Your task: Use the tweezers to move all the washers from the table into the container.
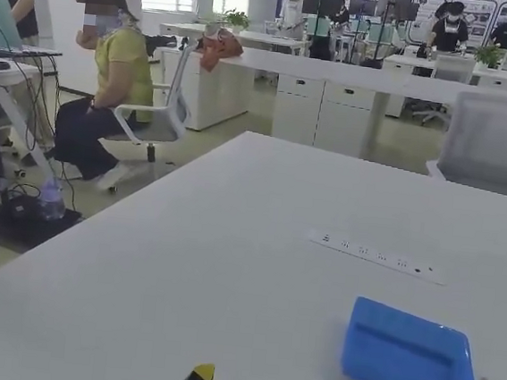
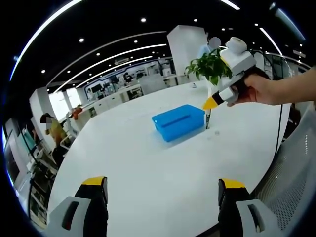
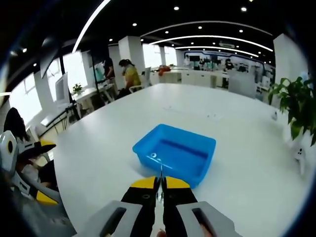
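Observation:
The blue container (image 1: 409, 349) sits on the white table (image 1: 228, 268) at the lower right. In the right gripper view, my right gripper (image 3: 160, 183) is shut on thin metal tweezers (image 3: 160, 174) that point at the container's (image 3: 175, 153) near rim. A small shiny washer (image 3: 154, 155) lies inside it. The left gripper view shows that right gripper (image 2: 232, 74) in a hand, tweezers (image 2: 208, 118) pointing down at the table just right of the container (image 2: 178, 121). My left gripper (image 2: 163, 183) is open and holds nothing. Its yellow tip (image 1: 202, 375) shows at the table's near edge.
A white power strip (image 1: 377, 256) lies on the table beyond the container. A potted plant (image 2: 210, 64) stands at the table's far corner. A person sits on an office chair (image 1: 157, 113) off the table's left side, with more desks behind.

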A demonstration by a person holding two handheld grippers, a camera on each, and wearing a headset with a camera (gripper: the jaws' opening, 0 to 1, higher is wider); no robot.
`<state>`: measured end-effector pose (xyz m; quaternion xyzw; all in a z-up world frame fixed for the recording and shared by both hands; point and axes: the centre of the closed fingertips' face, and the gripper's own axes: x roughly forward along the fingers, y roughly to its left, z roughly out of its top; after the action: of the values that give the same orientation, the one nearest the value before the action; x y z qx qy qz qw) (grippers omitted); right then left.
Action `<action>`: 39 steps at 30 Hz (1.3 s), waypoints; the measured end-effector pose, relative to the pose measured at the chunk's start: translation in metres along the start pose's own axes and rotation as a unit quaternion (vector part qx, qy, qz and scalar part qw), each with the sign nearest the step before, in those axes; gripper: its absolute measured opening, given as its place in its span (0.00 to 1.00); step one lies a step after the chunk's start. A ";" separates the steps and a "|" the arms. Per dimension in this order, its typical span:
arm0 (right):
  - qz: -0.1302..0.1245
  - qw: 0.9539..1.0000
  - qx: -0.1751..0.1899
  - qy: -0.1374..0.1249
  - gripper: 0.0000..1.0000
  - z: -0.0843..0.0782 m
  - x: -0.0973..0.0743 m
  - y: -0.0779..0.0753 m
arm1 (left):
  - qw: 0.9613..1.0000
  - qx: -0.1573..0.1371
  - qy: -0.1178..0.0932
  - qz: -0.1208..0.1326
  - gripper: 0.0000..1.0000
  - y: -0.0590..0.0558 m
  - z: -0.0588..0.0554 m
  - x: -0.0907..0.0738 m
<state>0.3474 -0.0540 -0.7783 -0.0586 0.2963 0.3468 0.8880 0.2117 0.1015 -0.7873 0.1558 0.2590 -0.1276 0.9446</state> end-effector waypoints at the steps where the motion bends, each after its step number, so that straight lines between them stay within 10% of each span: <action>1: 0.002 1.000 -0.003 -0.002 0.00 0.003 0.000 0.000 | 1.000 0.001 0.000 -0.001 0.95 0.000 0.000 0.000; 18: -0.002 0.999 -0.010 -0.052 0.00 0.049 0.004 -0.007 | 1.000 0.006 0.011 -0.003 0.95 -0.002 -0.004 0.001; 39: -0.023 0.998 -0.012 -0.065 0.01 0.065 0.033 -0.029 | 1.000 0.005 0.016 -0.018 0.99 -0.008 -0.004 0.001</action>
<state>0.4172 -0.0368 -0.7468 -0.0532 0.2324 0.3330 0.9123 0.2081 0.0960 -0.7932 0.1573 0.2761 -0.1435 0.9373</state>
